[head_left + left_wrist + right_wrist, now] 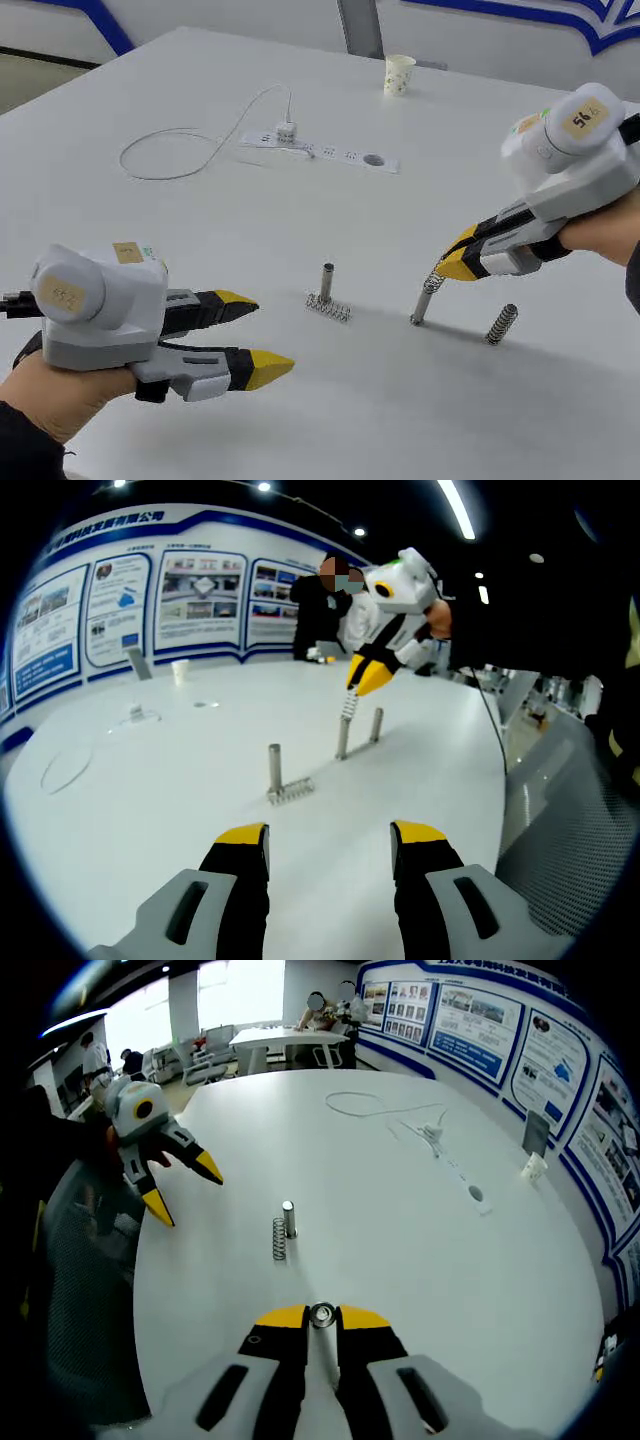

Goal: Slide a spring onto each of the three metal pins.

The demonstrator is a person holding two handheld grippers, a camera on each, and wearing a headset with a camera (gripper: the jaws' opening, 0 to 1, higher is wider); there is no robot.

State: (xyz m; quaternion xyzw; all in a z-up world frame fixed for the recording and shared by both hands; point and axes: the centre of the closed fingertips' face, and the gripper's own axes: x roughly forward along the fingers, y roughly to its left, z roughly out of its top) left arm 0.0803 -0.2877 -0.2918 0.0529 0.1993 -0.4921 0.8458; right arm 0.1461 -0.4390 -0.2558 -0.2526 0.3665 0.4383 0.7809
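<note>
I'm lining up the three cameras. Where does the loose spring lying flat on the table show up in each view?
Head view: the loose spring lies near the centre, at the foot of the bare pin.
Left gripper view: the loose spring is left of centre, at the base of the bare pin.
Right gripper view: the loose spring is left of centre, just left of the bare pin.
Shared landmark: that bare pin.
</note>
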